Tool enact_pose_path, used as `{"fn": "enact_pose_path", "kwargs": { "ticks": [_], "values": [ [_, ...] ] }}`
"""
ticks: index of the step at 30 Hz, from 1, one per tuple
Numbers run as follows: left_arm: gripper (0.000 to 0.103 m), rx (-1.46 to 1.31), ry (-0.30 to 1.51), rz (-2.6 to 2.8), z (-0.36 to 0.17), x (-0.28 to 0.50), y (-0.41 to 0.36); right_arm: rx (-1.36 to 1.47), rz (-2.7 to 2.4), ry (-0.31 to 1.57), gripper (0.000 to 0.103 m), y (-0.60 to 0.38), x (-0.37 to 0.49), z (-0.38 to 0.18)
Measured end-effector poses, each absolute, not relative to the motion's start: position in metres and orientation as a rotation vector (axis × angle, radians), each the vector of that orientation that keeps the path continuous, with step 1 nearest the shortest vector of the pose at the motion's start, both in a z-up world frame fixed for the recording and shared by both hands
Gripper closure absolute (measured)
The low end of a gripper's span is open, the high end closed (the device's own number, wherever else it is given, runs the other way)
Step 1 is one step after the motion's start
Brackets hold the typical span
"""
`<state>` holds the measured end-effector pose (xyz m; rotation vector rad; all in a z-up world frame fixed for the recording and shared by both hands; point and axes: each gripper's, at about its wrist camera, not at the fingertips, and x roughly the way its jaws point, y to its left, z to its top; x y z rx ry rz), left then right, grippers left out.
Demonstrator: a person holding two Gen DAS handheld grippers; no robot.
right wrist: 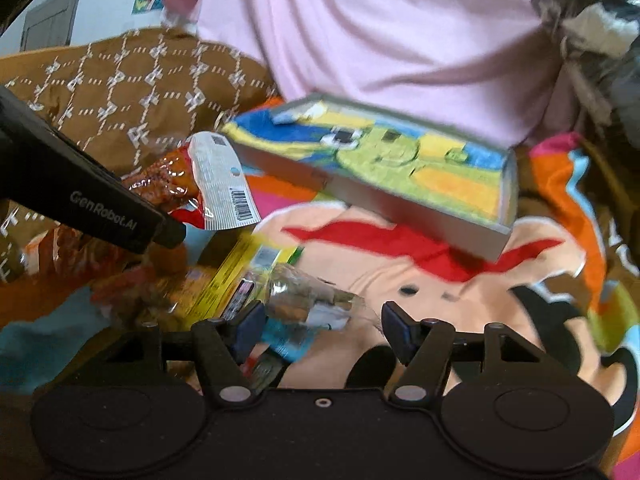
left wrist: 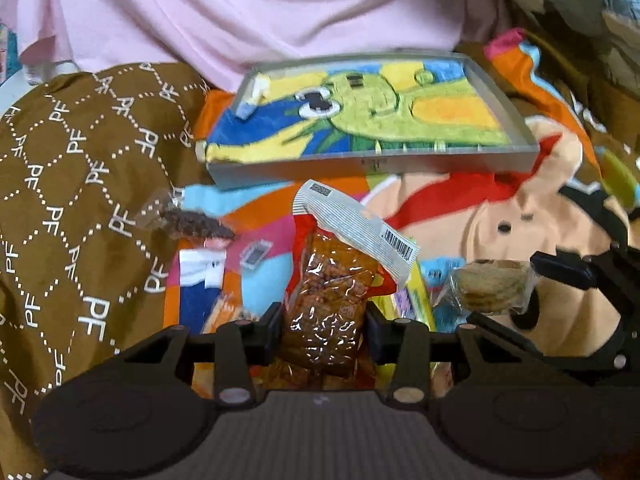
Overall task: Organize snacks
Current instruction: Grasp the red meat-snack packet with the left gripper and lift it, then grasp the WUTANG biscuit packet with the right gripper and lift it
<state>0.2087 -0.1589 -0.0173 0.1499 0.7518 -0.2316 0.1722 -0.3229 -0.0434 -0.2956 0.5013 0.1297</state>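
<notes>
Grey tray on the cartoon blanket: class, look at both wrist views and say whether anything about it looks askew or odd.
Yes. The grey tray sits tilted on the cartoon blanket, its corner nearest the right wrist camera raised, so it isn't flat. It holds almost nothing, only a small pale item in one far corner, while snack packets lie scattered outside it.

"PF" repeats across the brown cloth (left wrist: 80, 184); "GenRobot.AI" marks the left gripper (right wrist: 120, 216).

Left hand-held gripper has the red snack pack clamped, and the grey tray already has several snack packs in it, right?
Not quite. The left hand-held gripper does clamp the red snack pack, but the grey tray holds no such pile: the left wrist view shows only one small pale item in its far corner.
</notes>
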Motion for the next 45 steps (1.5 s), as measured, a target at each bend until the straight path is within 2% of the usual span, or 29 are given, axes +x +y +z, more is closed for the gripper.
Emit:
{"fn": "enact_pose_path", "kwargs": {
  "ticks": [1, 4, 9, 10, 11, 13, 14, 22, 25, 34, 45],
  "values": [
    [0.058, 0.142, 0.742, -0.228, -0.015, 0.211, -0.161, -0.290, 0.119, 0.478, 0.037, -0.324, 0.173, -0.041],
    [0.058, 0.115, 0.715, -0.219, -0.009, 0.219, -0.166, -0.287, 0.095, 0.446, 0.064, -0.325, 0.180, -0.040],
    [0.057, 0.084, 0.716, -0.204, -0.009, 0.231, -0.168, -0.275, 0.132, 0.556, 0.060, -0.326, 0.194, -0.055],
    [0.057, 0.080, 0.719, -0.202, -0.010, 0.233, -0.167, -0.267, 0.130, 0.564, 0.051, -0.327, 0.196, -0.057],
    [0.057, 0.076, 0.723, -0.200, -0.011, 0.234, -0.166, -0.255, 0.123, 0.573, 0.037, -0.329, 0.199, -0.057],
    [0.057, 0.071, 0.727, -0.196, -0.014, 0.234, -0.163, -0.236, 0.101, 0.574, 0.022, -0.331, 0.202, -0.059],
    [0.057, 0.068, 0.730, -0.193, -0.016, 0.234, -0.162, -0.234, 0.089, 0.573, 0.018, -0.331, 0.205, -0.060],
    [0.057, 0.065, 0.748, -0.193, -0.022, 0.235, -0.159, -0.279, 0.143, 0.720, 0.020, -0.318, 0.224, -0.081],
    [0.057, 0.061, 0.747, -0.193, -0.022, 0.235, -0.158, -0.268, 0.145, 0.729, 0.048, -0.317, 0.224, -0.084],
    [0.057, 0.057, 0.732, -0.192, -0.018, 0.234, -0.160, -0.270, 0.117, 0.649, 0.052, -0.317, 0.216, -0.074],
    [0.057, 0.056, 0.724, -0.190, -0.015, 0.235, -0.162, -0.257, 0.100, 0.566, 0.053, -0.319, 0.212, -0.066]
  ]
}}
